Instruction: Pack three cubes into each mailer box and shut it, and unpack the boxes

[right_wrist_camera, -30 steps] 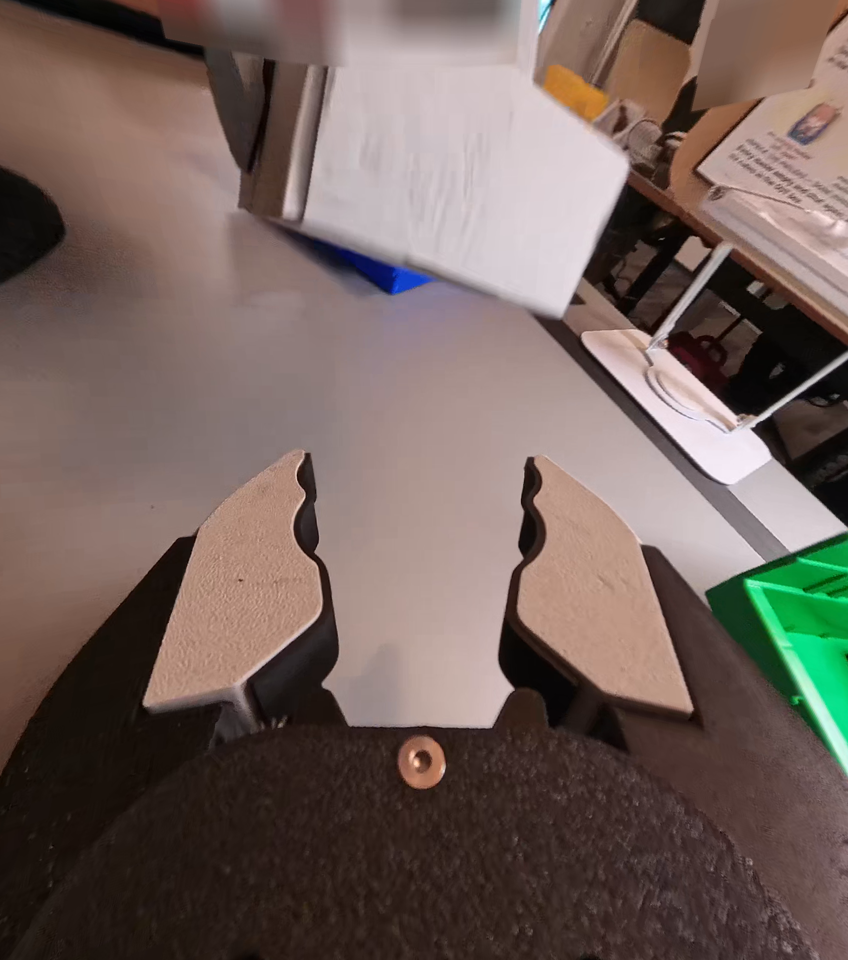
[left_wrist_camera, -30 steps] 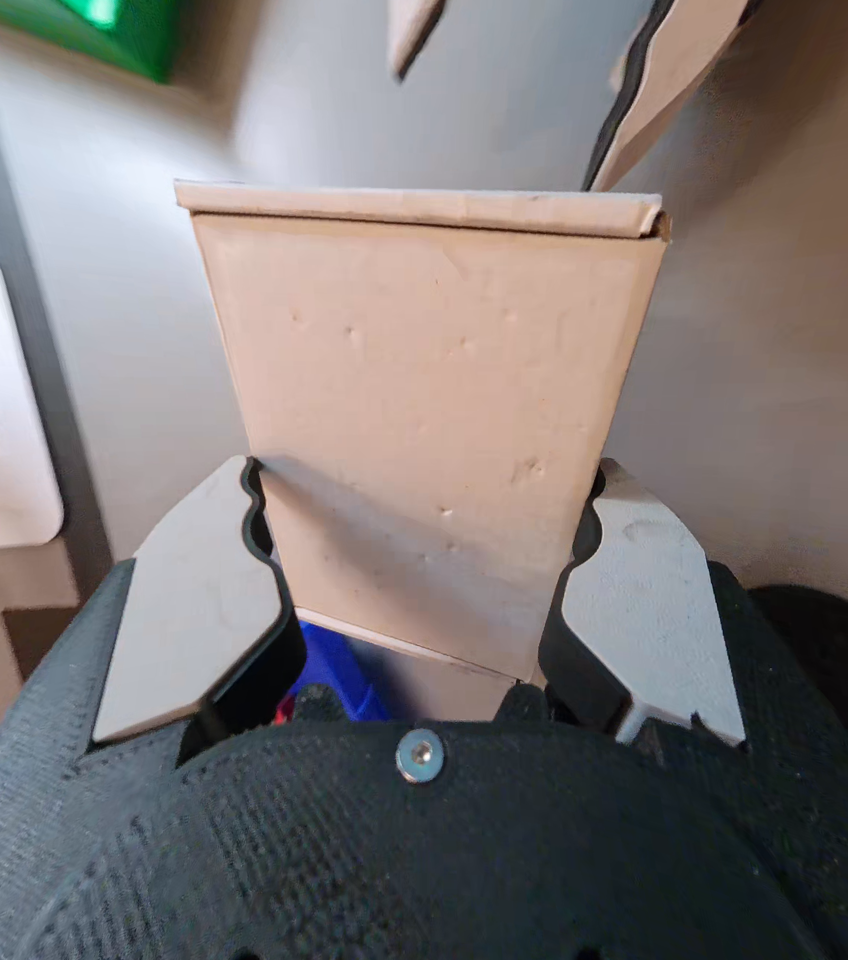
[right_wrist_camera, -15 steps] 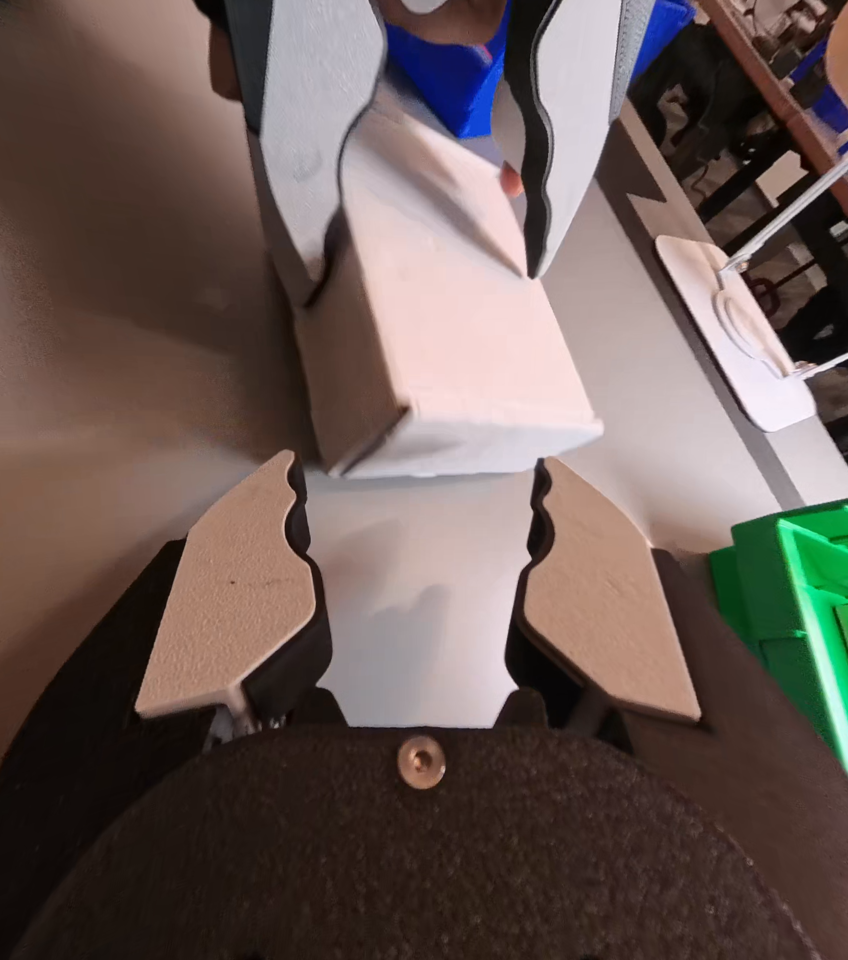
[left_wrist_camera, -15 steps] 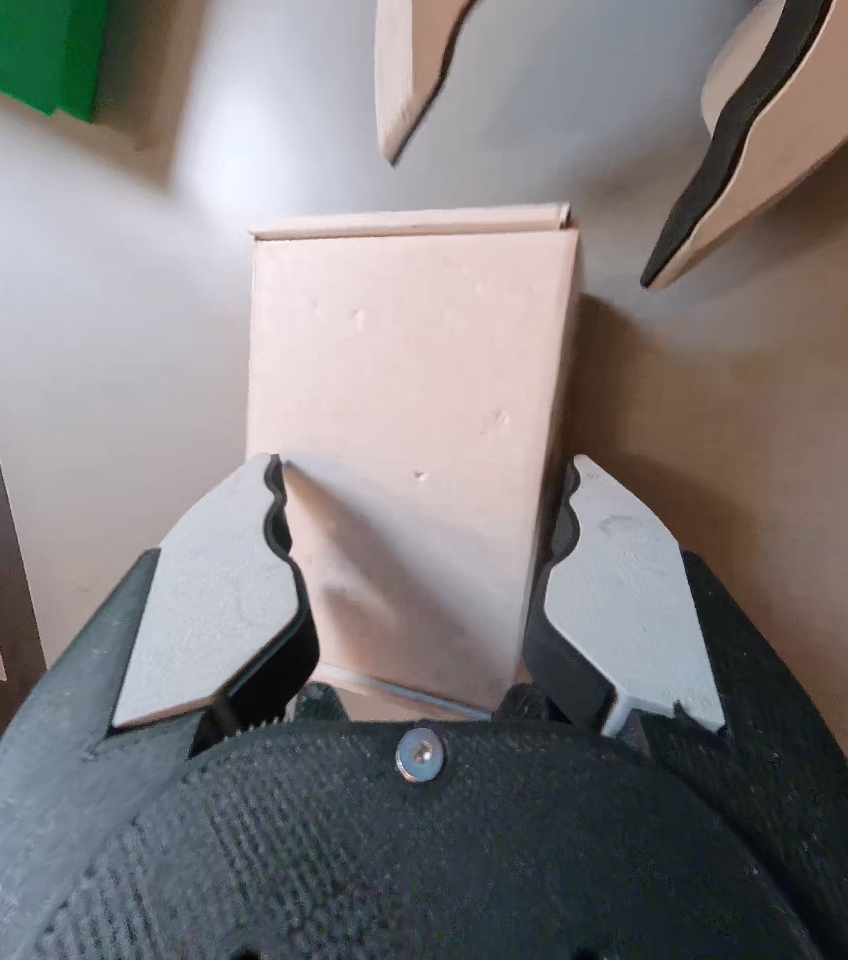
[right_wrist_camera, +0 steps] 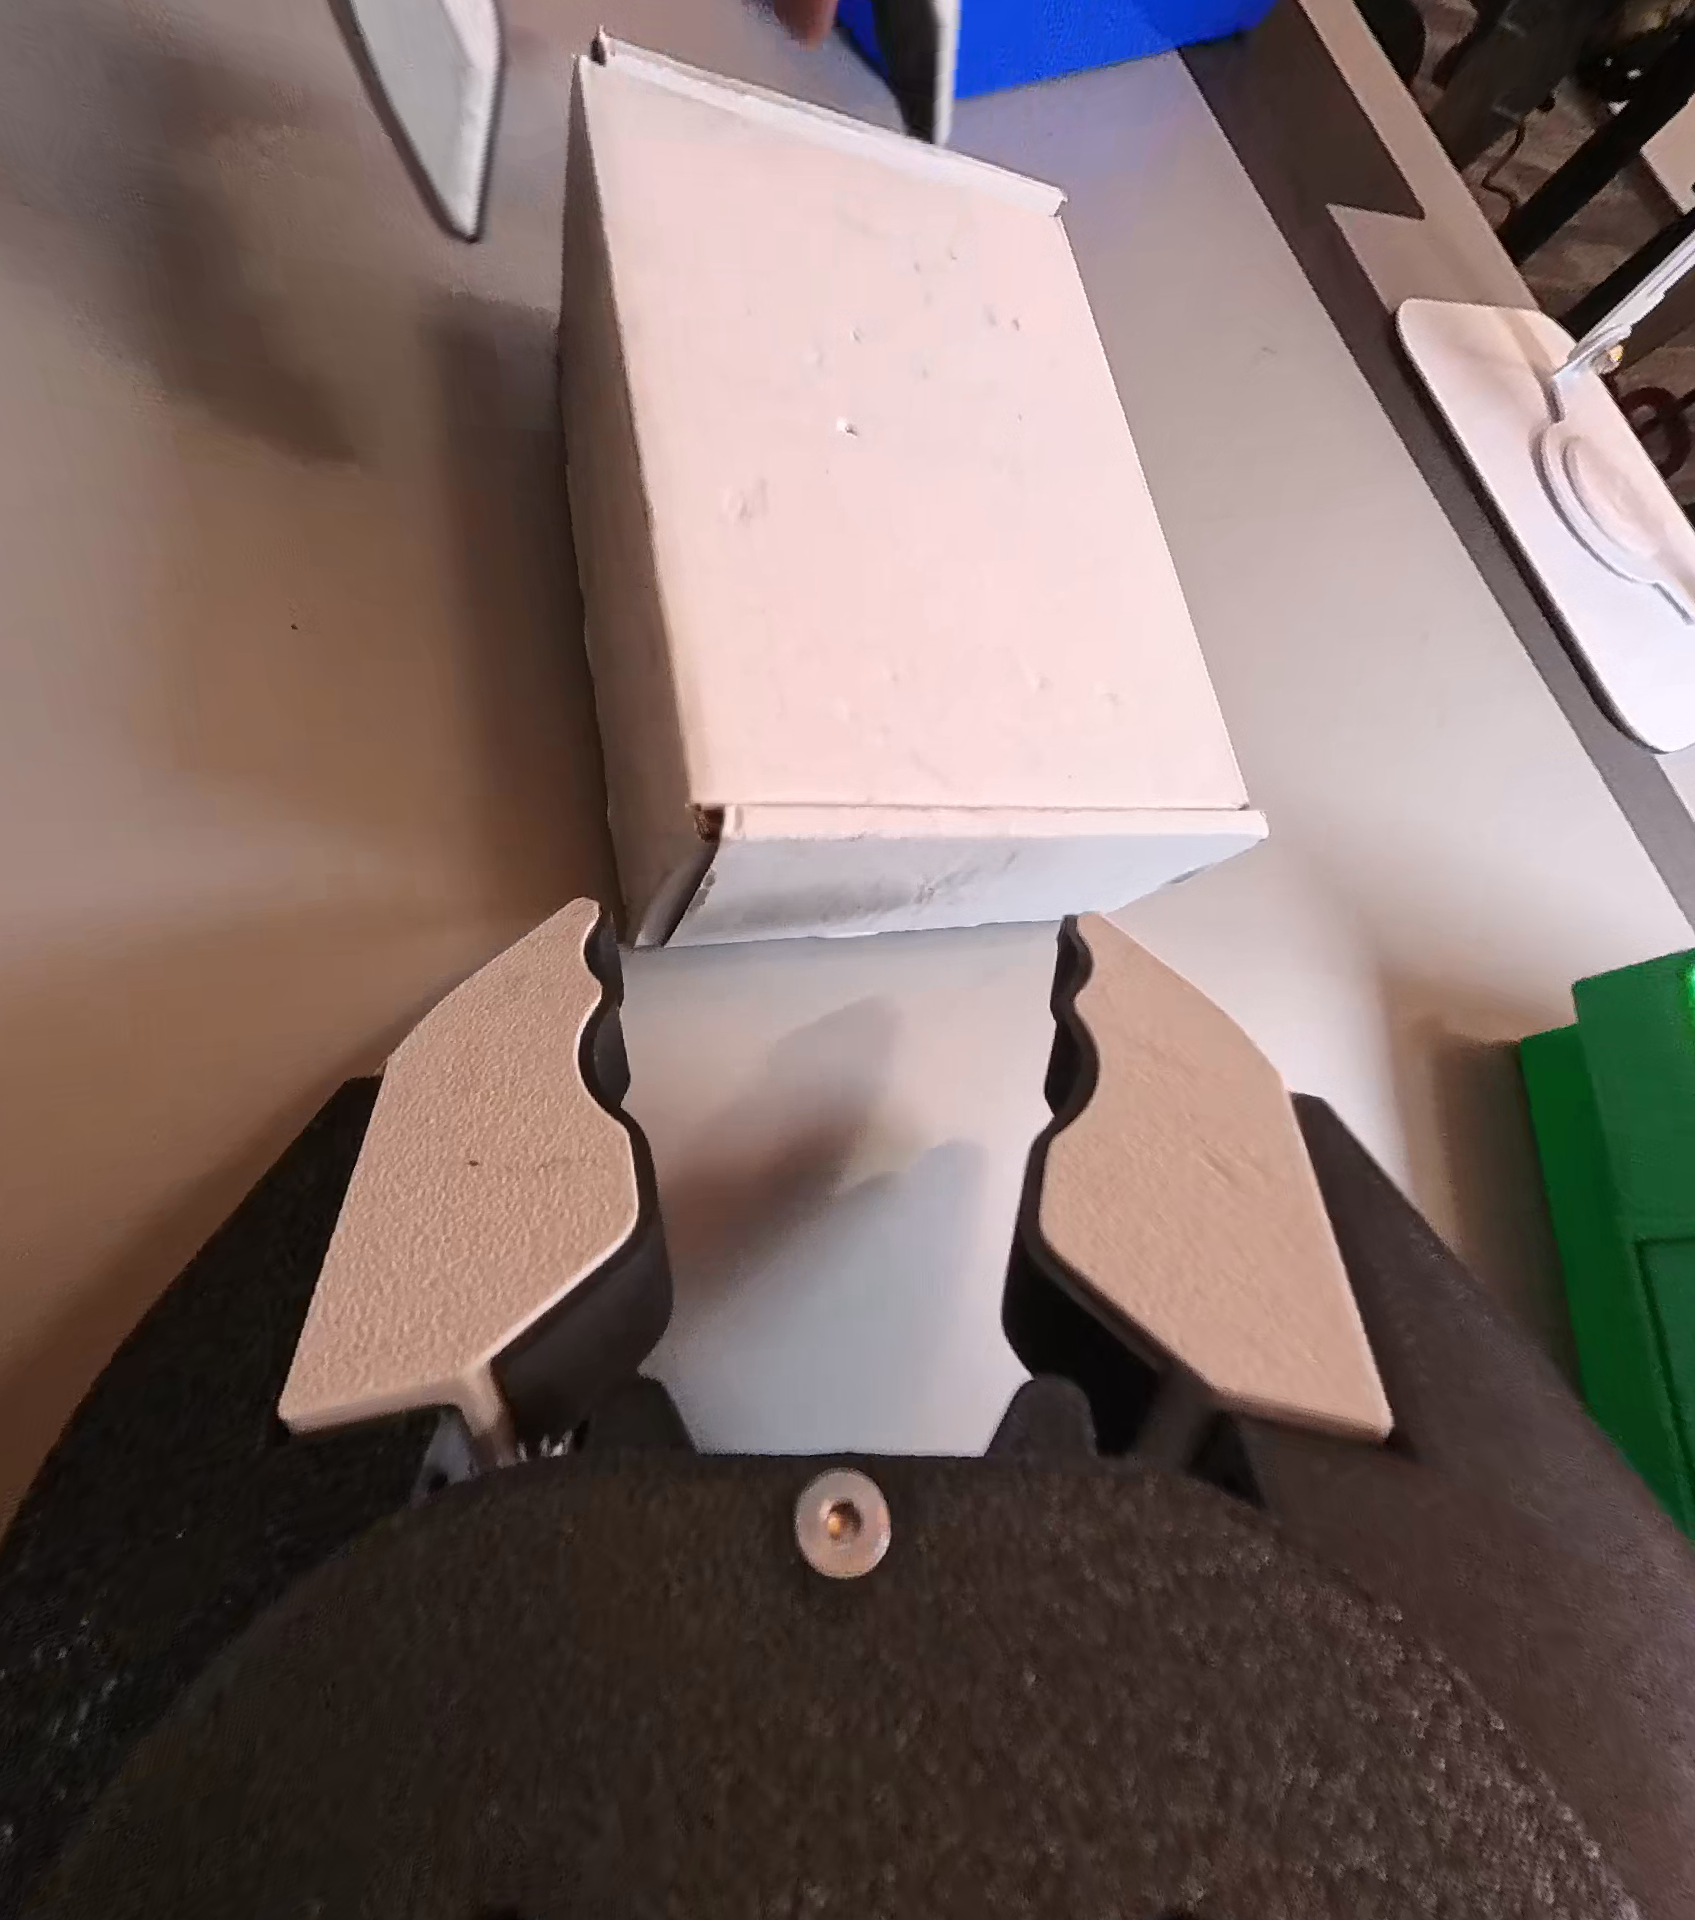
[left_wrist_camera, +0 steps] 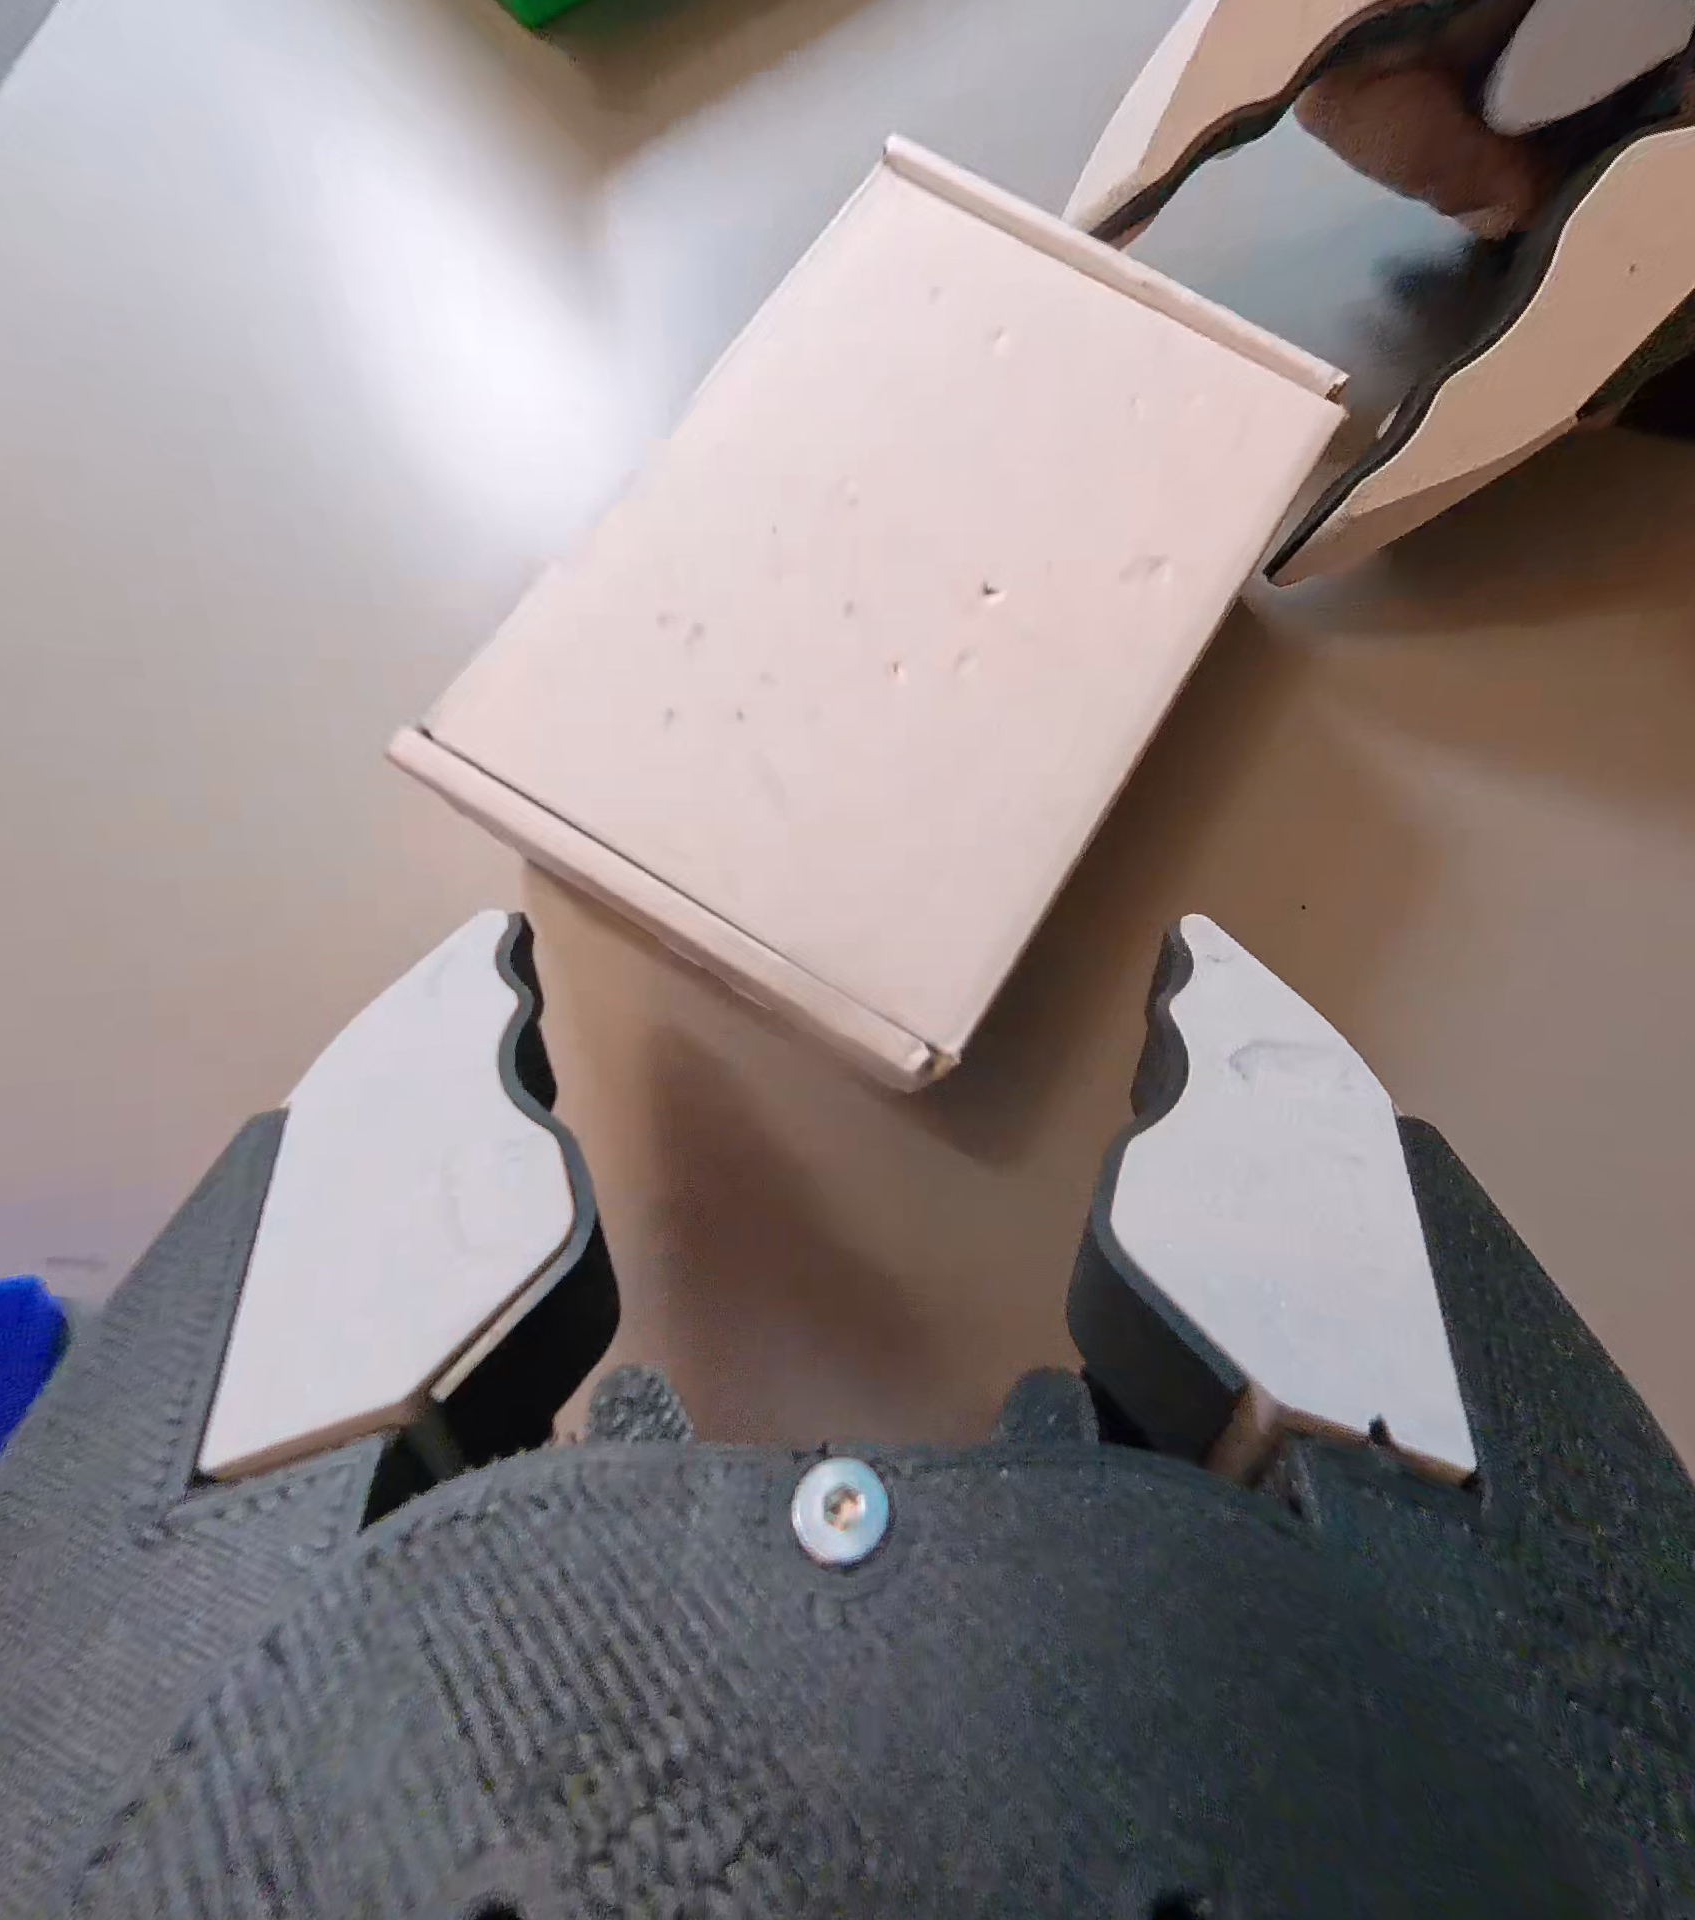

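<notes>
Closed pale cardboard mailer box (left_wrist_camera: 884, 623) flat on grey table (left_wrist_camera: 199, 416); left gripper (left_wrist_camera: 848, 997) and right gripper (right_wrist_camera: 838, 966) wide, empty, flanking opposite box ends; best: grip front flap edge, brace far end

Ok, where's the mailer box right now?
The closed mailer box lies flat on the table, between the two open grippers, nearest the right gripper; neither holds it.

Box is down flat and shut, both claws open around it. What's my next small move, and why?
Probably ease the right claw forward to the mailer box and catch its near front flap to start opening it. The box lies closed on the table, and the left claw is open, holding nothing.
</notes>
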{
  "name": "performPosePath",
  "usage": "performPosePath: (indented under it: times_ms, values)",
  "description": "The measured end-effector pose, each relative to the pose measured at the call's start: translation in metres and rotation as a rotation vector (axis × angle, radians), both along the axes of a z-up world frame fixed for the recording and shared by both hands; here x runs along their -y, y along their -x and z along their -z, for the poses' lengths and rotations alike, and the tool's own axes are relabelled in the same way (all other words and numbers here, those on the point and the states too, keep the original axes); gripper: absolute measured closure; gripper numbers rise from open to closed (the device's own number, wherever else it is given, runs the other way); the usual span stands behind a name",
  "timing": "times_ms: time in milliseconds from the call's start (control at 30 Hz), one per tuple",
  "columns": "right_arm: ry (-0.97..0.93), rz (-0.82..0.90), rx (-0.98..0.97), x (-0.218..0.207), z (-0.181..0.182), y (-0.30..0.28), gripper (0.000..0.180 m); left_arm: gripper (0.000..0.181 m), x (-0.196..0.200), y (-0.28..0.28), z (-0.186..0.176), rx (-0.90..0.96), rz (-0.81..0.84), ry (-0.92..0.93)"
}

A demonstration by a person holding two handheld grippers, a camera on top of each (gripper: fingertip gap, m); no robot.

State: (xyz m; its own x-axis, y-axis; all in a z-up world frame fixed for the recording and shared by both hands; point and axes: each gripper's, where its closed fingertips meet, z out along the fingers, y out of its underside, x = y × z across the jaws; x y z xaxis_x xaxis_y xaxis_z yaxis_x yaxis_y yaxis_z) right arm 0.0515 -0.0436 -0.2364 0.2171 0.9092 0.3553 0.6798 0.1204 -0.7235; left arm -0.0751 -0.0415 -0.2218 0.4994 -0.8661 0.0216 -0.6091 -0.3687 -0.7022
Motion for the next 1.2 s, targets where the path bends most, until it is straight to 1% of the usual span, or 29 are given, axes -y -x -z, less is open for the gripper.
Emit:
performPosePath:
  times_ms: [100, 133, 167, 233, 300, 333, 367, 467, 567, 600, 633, 667, 700, 767, 867, 900, 967, 1033, 1133, 1200]
  values:
    - [0.037, -0.016, -0.013, 0.002, 0.001, 0.005, 0.101, 0.083, 0.01, -0.005, 0.011, 0.068, -0.025, 0.007]
    - [0.049, -0.023, -0.018, 0.003, 0.0, 0.008, 0.101, 0.083, 0.012, -0.008, 0.013, 0.077, -0.036, -0.005]
    - [0.051, -0.018, -0.018, 0.001, 0.0, 0.008, 0.101, 0.086, 0.012, -0.008, 0.015, 0.067, -0.051, -0.033]
    - [0.037, -0.002, -0.008, -0.006, 0.0, 0.007, 0.103, 0.1, 0.012, -0.007, 0.016, 0.021, -0.072, -0.081]
    - [0.078, 0.011, -0.045, -0.007, -0.002, 0.006, 0.107, 0.107, 0.016, -0.007, 0.013, 0.009, -0.093, -0.105]
    - [0.105, 0.015, -0.059, -0.007, -0.002, 0.004, 0.107, 0.113, 0.018, -0.008, 0.011, 0.009, -0.097, -0.117]
    - [0.12, 0.016, -0.065, -0.006, -0.003, 0.003, 0.107, 0.115, 0.02, -0.008, 0.009, 0.015, -0.101, -0.136]
    - [0.078, 0.01, -0.036, -0.002, -0.003, -0.003, 0.115, 0.119, 0.031, -0.009, 0.009, 0.029, -0.073, -0.143]
    - [-0.039, 0.018, 0.032, -0.003, -0.012, -0.015, 0.109, 0.11, 0.037, -0.004, 0.004, 0.057, -0.016, -0.208]
    - [-0.027, 0.029, 0.055, -0.002, -0.012, -0.018, 0.108, 0.101, 0.036, 0.0, 0.007, 0.052, -0.012, -0.191]
    - [0.033, 0.033, 0.08, 0.002, -0.007, -0.019, 0.105, 0.094, 0.037, 0.001, 0.013, 0.05, -0.006, -0.133]
    - [0.103, 0.037, 0.099, 0.005, 0.0, -0.019, 0.104, 0.092, 0.038, 0.0, 0.019, 0.058, -0.006, -0.07]
    - [0.124, 0.05, 0.103, 0.003, 0.004, -0.019, 0.105, 0.094, 0.039, -0.003, 0.022, 0.076, -0.004, -0.033]
    - [0.128, 0.05, 0.097, 0.001, 0.008, -0.015, 0.109, 0.097, 0.04, -0.01, 0.028, 0.07, 0.011, -0.026]
    - [0.139, 0.091, 0.038, -0.003, 0.003, -0.006, 0.123, 0.105, 0.034, -0.012, 0.033, -0.031, 0.003, -0.136]
    - [0.125, 0.096, 0.033, -0.004, 0.001, -0.005, 0.123, 0.109, 0.031, -0.01, 0.031, -0.056, -0.007, -0.17]
    - [0.1, 0.095, 0.009, -0.002, -0.006, -0.003, 0.124, 0.11, 0.031, -0.008, 0.022, -0.039, -0.012, -0.184]
    - [0.178, 0.095, -0.025, 0.006, -0.015, -0.002, 0.124, 0.111, 0.039, -0.008, 0.011, 0.038, -0.008, -0.105]
    - [0.408, 0.098, -0.044, 0.023, -0.022, -0.005, 0.124, 0.112, 0.057, -0.011, -0.011, 0.22, -0.005, 0.113]
    - [0.563, 0.077, -0.015, 0.038, -0.026, -0.008, 0.124, 0.113, 0.072, -0.012, -0.022, 0.303, 0.01, 0.278]
